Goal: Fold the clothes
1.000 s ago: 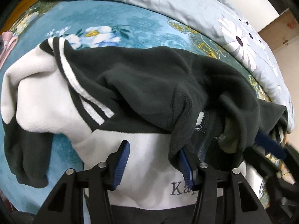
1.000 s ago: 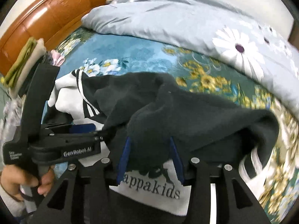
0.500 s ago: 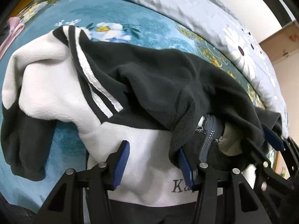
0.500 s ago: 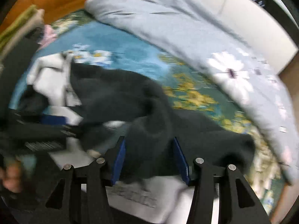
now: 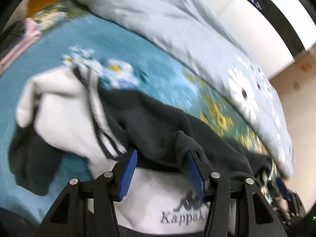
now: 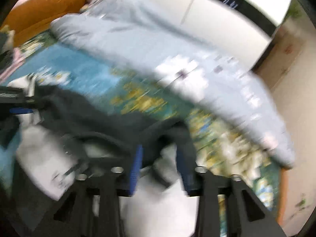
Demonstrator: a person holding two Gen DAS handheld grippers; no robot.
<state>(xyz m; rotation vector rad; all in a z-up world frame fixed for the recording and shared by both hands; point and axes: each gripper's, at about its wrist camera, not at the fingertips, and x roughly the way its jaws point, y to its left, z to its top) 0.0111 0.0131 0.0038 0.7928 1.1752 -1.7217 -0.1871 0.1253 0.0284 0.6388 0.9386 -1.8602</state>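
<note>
A black and white fleece jacket [image 5: 154, 122] with a "Kappa" logo lies crumpled on the bed, its white sleeve [image 5: 65, 122] at the left. My left gripper [image 5: 161, 174] stands open over the white chest panel, and dark fleece drapes over its right finger [image 5: 194, 175]. In the blurred right wrist view the jacket [image 6: 94, 114] bunches between the blue pads of my right gripper [image 6: 159, 169], which stand fairly close together on a dark fold. The right gripper's blue tip [image 5: 284, 189] shows at the lower right of the left wrist view.
A blue floral bedsheet [image 5: 118, 45] covers the bed. A rumpled grey duvet with white daisies [image 5: 197, 39] lies along the far side. A wooden headboard [image 6: 39, 6] is at the far left, with pink cloth [image 5: 23, 37] beside it. A white wall rises behind.
Both cameras have swung up and both views are now blurred. The dark half of the jacket has been drawn nearer. The right gripper's pads stand closer together than half a second ago.
</note>
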